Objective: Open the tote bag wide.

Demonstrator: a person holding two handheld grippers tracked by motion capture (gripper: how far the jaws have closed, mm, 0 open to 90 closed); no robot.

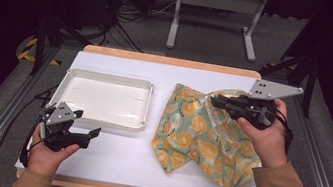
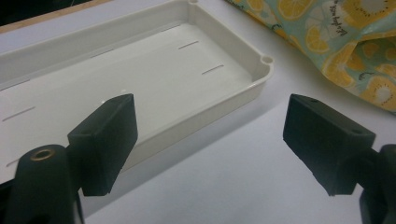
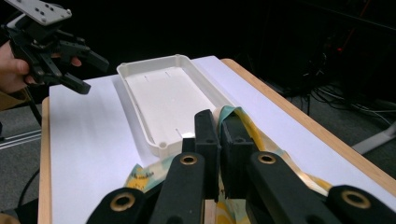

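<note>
White counter (image 1: 110, 150) with a wooden edge strip is seen from the high view, dark floor and cables beyond it. A fruit-print cloth (image 1: 198, 134), teal with orange citrus slices, is spread crumpled over the right half of the counter, its near corner lying close to the front edge; part of its upper edge is lifted off the surface. A white rectangular tray (image 1: 106, 80) sits on the left half, flat, with nothing inside, just beside the cloth but apart from it; thin slots are visible in its floor in the left gripper view, tray (image 2: 224, 100), cloth (image 2: 355, 42). The right gripper (image 1: 215, 101) is held above the cloth's far part, pointing left, jaws closed down on a raised fold of the cloth; in the right gripper view the 2 jaws are seen pressed nearly together with the cloth (image 3: 243, 122) edge pinched between them, tray (image 3: 140, 105) behind. The left gripper (image 1: 89, 137) is held near the front-left of the counter, just in front of the tray's near rim, jaws spread wide with nothing between them; in its own view the 2 black pads are well apart over bare counter (image 2: 224, 186) and the tray's near corner. The left gripper (image 3: 88, 74) is also seen in the right gripper view, spread wide, raised off the counter (image 3: 88, 140).
</note>
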